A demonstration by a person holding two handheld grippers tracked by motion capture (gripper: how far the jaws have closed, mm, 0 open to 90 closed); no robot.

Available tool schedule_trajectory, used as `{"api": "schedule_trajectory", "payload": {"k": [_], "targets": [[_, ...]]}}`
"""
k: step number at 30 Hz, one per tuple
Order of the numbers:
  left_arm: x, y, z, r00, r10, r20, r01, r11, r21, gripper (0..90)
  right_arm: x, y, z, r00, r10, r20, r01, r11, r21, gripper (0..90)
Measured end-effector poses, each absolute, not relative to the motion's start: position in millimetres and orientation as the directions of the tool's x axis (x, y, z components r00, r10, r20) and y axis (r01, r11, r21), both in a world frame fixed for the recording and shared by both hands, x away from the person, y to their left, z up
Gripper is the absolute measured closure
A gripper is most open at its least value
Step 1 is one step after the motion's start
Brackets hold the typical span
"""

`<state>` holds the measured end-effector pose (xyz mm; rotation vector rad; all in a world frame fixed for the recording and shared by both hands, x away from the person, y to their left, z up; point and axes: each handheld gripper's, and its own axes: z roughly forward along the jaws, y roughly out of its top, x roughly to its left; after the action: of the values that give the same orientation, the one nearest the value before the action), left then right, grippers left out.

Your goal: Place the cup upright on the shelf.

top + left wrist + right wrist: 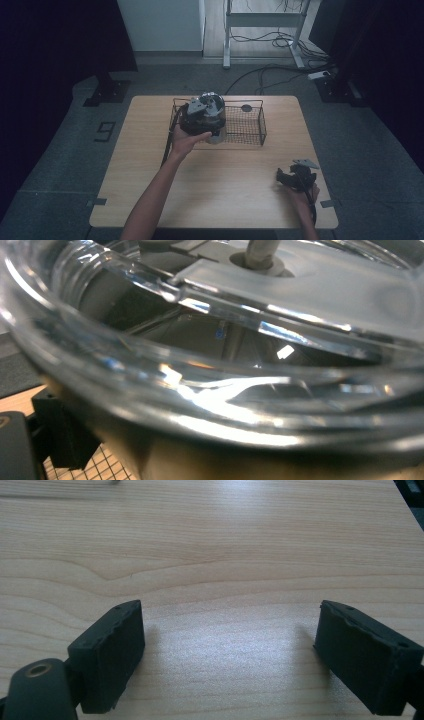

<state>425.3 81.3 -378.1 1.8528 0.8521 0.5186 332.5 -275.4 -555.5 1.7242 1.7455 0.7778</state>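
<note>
Two grippers. Near right, my right gripper [230,645] rests on the wooden table [230,200], jaws spread wide, holding nothing. Farther left, my left gripper [197,117] sits at a clear container [210,390] by the wire basket's [250,125] left end; can't tell its grip.

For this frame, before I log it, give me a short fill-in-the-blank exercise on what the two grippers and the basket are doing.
1. The left gripper holds a clear plastic lidded container at the near left end of the black wire ____.
2. The right gripper has its jaws ____, with nothing between them.
3. The right gripper rests over the light ____ table.

Missing words: basket; open; wooden
</note>
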Motion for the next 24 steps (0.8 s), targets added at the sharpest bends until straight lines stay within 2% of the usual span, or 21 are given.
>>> {"api": "schedule_trajectory", "payload": {"k": [5,19,24], "targets": [[440.5,78.5,-376.4,0.664,0.745,-0.057,0.349,-0.241,0.906,4.1,332.4,-275.5,-555.5,-0.015,1.0,0.008,0.674,0.004,0.739,12.5],[464.8,74.8,-379.1,0.652,0.755,-0.069,0.372,-0.239,0.897,4.1,332.1,-275.5,-555.4,-0.012,1.0,0.01,0.675,0.001,0.738,12.6],[472.0,68.9,-379.1,0.651,0.757,-0.048,0.376,-0.267,0.887,4.1,332.0,-275.4,-555.4,-0.011,1.0,0.01,0.675,0.0,0.737,12.5]]}}
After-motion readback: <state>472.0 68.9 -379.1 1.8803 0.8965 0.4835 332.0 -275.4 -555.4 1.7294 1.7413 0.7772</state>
